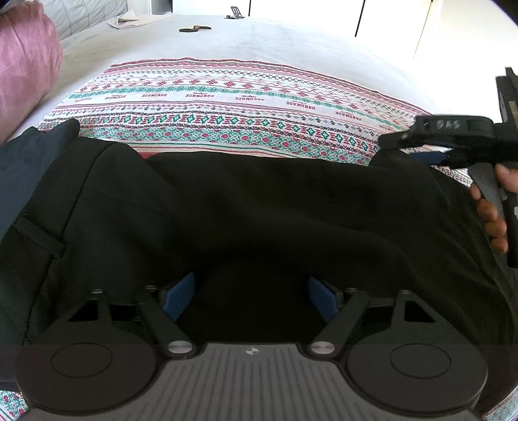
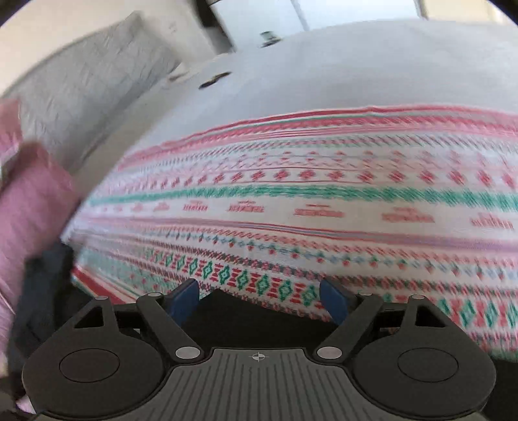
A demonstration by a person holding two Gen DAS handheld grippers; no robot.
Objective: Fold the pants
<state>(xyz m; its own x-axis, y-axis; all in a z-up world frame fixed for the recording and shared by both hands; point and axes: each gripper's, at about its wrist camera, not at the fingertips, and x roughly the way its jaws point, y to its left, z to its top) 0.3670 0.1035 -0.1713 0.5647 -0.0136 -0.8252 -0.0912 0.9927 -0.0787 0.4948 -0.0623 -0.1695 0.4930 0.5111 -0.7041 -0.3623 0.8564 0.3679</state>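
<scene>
Black pants [image 1: 252, 207] lie across a patterned red, green and white blanket [image 1: 226, 107] on a bed. My left gripper [image 1: 252, 296] is open, its blue pads apart just over the black cloth. My right gripper [image 2: 259, 301] is open too, with a dark edge of the pants [image 2: 246, 317] under its fingers. In the left wrist view the right gripper [image 1: 421, 145] shows at the right edge, held by a hand, over the far right end of the pants. The right wrist view is blurred.
A pink pillow [image 1: 26, 64] lies at the left. A grey pillow [image 2: 90, 84] leans at the back left. A pale bedsheet [image 1: 259, 39] stretches behind the blanket, with a small dark object [image 1: 194, 29] and a folded cloth [image 1: 126, 21] on it.
</scene>
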